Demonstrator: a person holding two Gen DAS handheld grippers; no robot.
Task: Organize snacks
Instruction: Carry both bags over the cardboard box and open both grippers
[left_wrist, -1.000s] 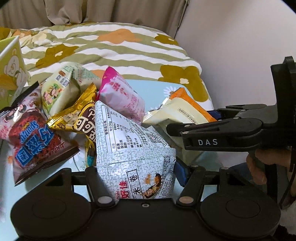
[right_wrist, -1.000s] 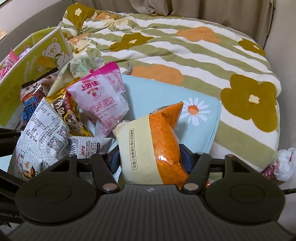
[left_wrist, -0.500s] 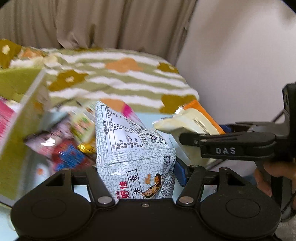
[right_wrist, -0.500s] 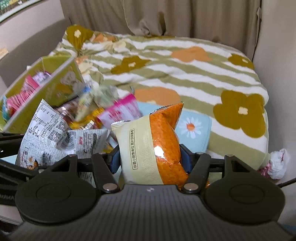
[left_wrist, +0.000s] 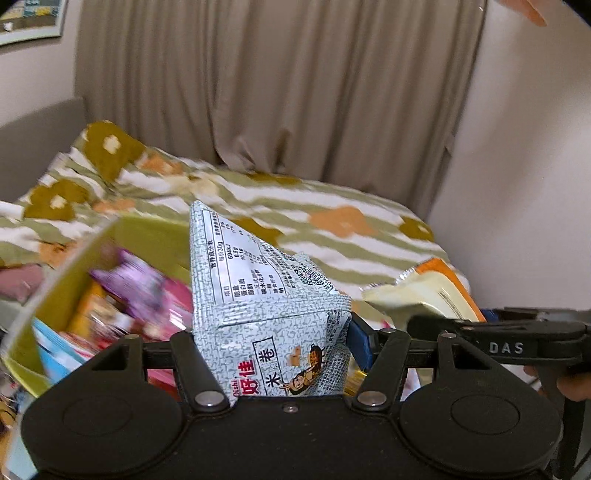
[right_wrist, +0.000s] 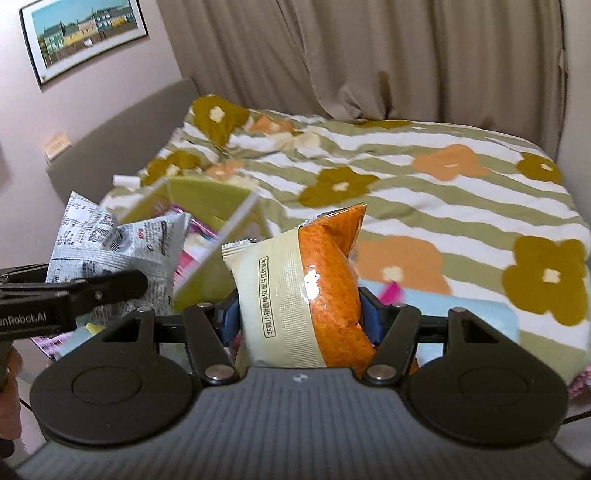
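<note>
Both lifted — left hand-held gripper (left_wrist: 271, 343) clamps grey packet (left_wrist: 258, 295), right hand-held gripper (right_wrist: 299, 314) orange packet (right_wrist: 314, 288).

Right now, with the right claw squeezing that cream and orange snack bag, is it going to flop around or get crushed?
Probably light: the cream and orange snack bag stands upright above the right claw. It looks puffed, so it should flex rather than droop. The orange pieces inside may crack under a harder squeeze.
</note>
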